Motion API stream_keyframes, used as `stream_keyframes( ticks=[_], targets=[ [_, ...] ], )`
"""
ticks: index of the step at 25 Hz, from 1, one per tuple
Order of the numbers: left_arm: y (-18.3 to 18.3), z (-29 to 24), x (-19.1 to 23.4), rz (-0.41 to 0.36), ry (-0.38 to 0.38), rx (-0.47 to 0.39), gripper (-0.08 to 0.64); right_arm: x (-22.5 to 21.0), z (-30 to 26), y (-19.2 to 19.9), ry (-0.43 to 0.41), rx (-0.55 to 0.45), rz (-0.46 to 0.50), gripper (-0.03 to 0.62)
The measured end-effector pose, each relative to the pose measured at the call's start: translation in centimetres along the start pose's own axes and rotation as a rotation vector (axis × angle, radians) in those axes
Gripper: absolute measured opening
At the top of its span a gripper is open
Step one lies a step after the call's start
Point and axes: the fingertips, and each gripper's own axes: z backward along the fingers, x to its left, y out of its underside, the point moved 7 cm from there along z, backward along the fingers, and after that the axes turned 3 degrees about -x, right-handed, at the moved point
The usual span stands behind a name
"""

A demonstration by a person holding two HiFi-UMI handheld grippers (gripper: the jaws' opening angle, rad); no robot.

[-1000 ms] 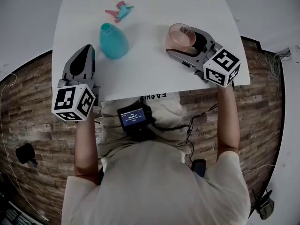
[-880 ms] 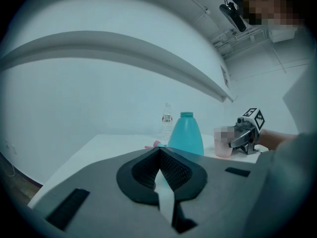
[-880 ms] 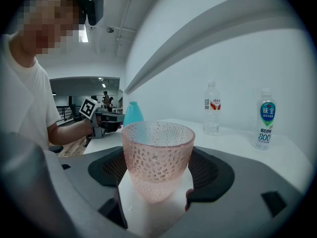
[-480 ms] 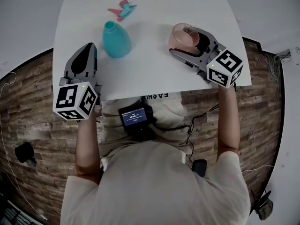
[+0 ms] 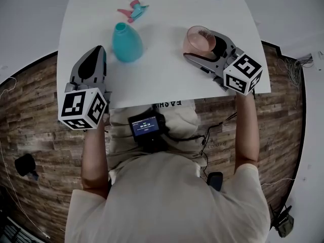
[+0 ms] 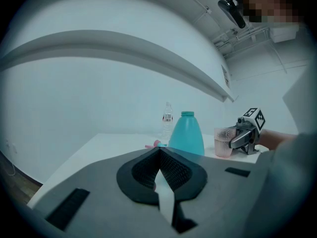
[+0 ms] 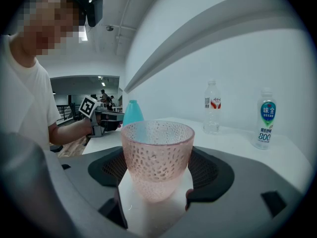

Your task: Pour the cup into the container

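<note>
A pink dimpled glass cup [image 5: 199, 37] stands upright on the white table [image 5: 162, 80] at its right side. My right gripper [image 5: 199, 44] is shut on the cup, one pad against each side [image 7: 157, 152]. I cannot tell what the cup holds. The container is a teal bottle [image 5: 126, 43] with an open neck, standing left of the cup. My left gripper [image 5: 97, 49] hovers at the table's left front, its jaws shut with nothing between them [image 6: 159, 150]. It points toward the teal bottle [image 6: 186, 133] from a short way off.
A pink and teal spray head [image 5: 132, 10] lies behind the teal bottle. At the table's far edge stand a clear water bottle [image 7: 211, 107] and a white-labelled bottle [image 7: 266, 118]. The person stands at the table's near edge, over wooden flooring.
</note>
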Motion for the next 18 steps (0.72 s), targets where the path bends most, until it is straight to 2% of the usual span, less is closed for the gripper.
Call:
stream_keyframes(
  ticks=[18],
  targets=[
    [-0.05,-0.1,-0.09,-0.002,0.006,0.003,0.01,0.05,0.0,-0.06,0.019,0.013,0.016,0.368]
  ],
)
